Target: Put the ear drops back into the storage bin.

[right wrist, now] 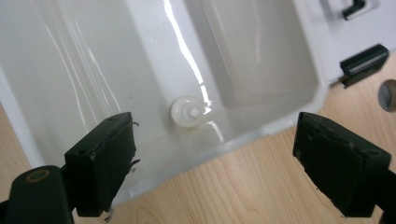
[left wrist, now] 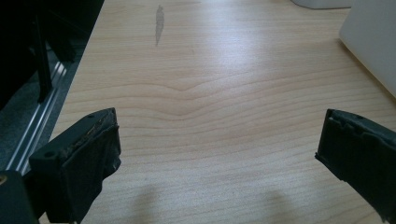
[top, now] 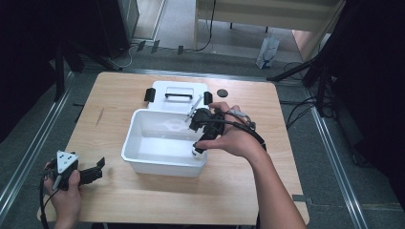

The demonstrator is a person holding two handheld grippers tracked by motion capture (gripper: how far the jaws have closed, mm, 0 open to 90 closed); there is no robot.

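A white plastic bin (top: 161, 165) stands in the middle of the wooden table. On its floor (right wrist: 93, 56), close to a side wall, lies a small round white cap-like piece (right wrist: 187, 111). My right gripper (top: 197, 136) hovers over the bin's right rim, held by a hand. Its jaws (right wrist: 212, 154) stand wide open with nothing between them, and the white piece lies well below them. My left gripper (top: 98, 168) rests near the table's front left corner, open and empty (left wrist: 217, 149), pointing at bare wood.
The bin's white lid (top: 179, 93), with a black handle and black clips (right wrist: 364, 63), lies flat behind the bin. A small dark disc (top: 221, 92) sits on the table to the right of the lid. Bare wood (top: 110, 119) stretches left of the bin.
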